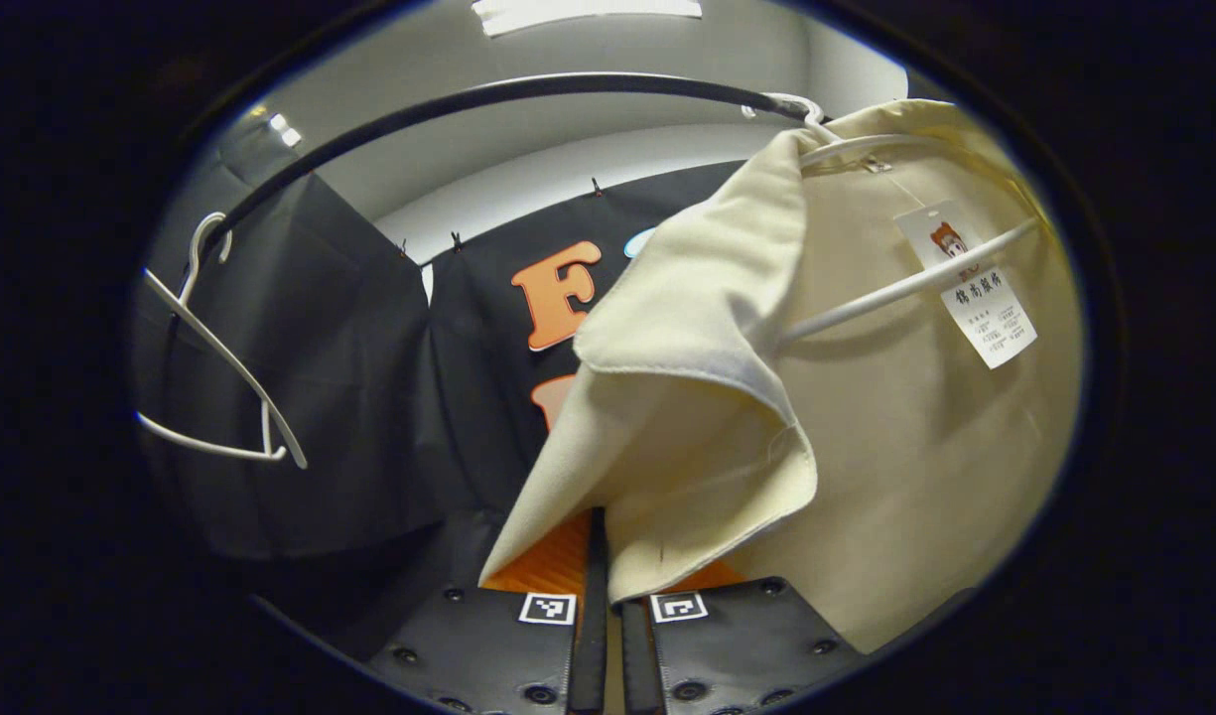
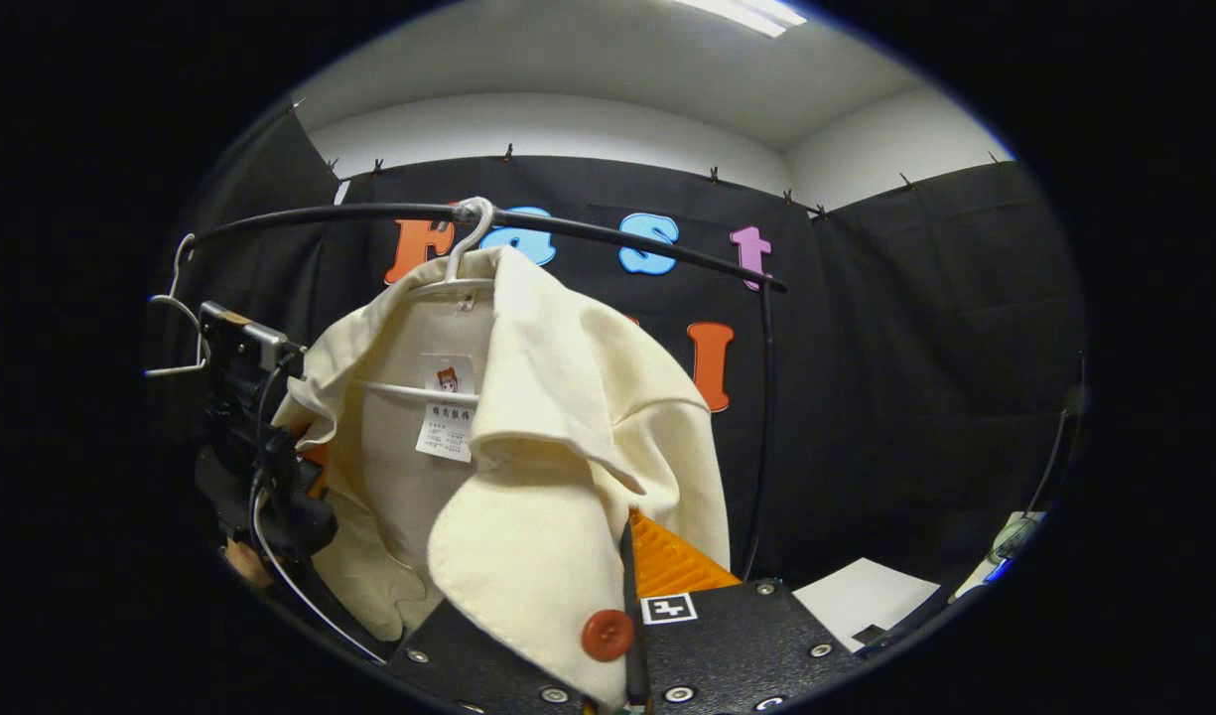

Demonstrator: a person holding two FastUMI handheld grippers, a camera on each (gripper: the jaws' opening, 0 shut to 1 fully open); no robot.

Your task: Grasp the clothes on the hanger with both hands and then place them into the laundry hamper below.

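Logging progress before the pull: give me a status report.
Left gripper shut on cream coat front. Right gripper shut on lapel. Coat on white hanger, hooked over black rail.

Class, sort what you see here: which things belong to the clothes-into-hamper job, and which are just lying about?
Job:
cream coat
its white hanger
black rail
left tongs
right tongs

Lying about:
empty hanger
white sheet

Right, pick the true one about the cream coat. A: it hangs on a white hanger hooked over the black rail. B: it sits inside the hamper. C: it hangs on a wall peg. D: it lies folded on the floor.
A: the cream coat hangs on a white hanger whose hook loops over the black rail.
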